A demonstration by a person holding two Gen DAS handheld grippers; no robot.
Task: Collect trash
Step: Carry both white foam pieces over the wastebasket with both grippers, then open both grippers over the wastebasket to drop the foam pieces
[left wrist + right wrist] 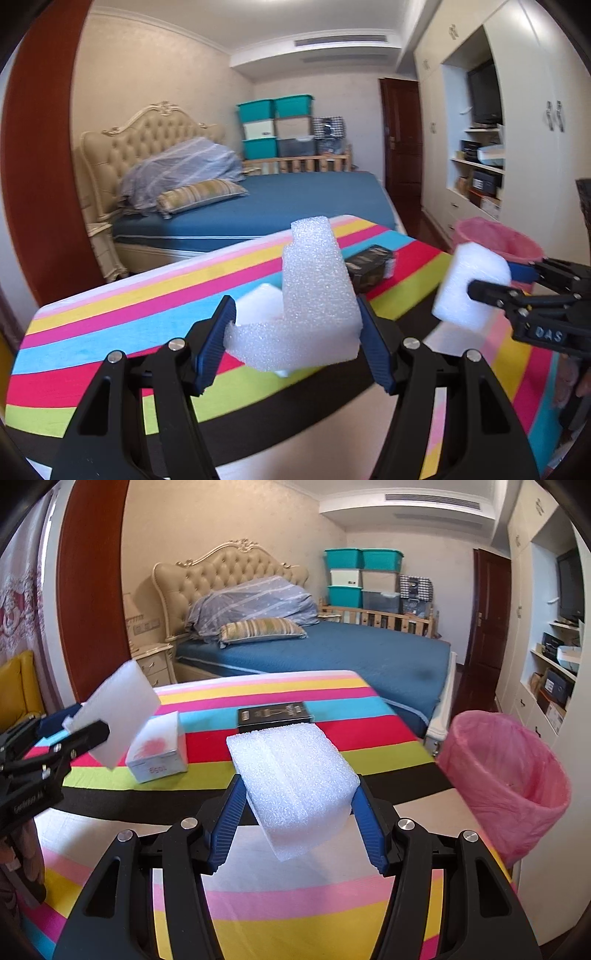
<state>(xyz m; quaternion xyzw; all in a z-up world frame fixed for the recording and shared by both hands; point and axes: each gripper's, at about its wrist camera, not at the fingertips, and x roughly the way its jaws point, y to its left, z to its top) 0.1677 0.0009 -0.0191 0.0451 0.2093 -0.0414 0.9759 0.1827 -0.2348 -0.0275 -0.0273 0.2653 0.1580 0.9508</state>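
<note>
Two foam blocks are pinched, the L-shaped foam piece [317,295] in my left hand-held gripper [295,332], the foam block [295,782] in my right hand-held gripper [297,823]; neither has reached the pink-lined bin [509,775] at right.

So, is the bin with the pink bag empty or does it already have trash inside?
Cannot tell fully. The visible inside of the pink-lined bin shows only bare liner, but its bottom is hidden behind the near rim.

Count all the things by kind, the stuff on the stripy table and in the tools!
White foam pieces, held in the tools: 2
Black box: 1
Tissue box: 1
Pink-lined trash bin: 1
Total: 5
</note>
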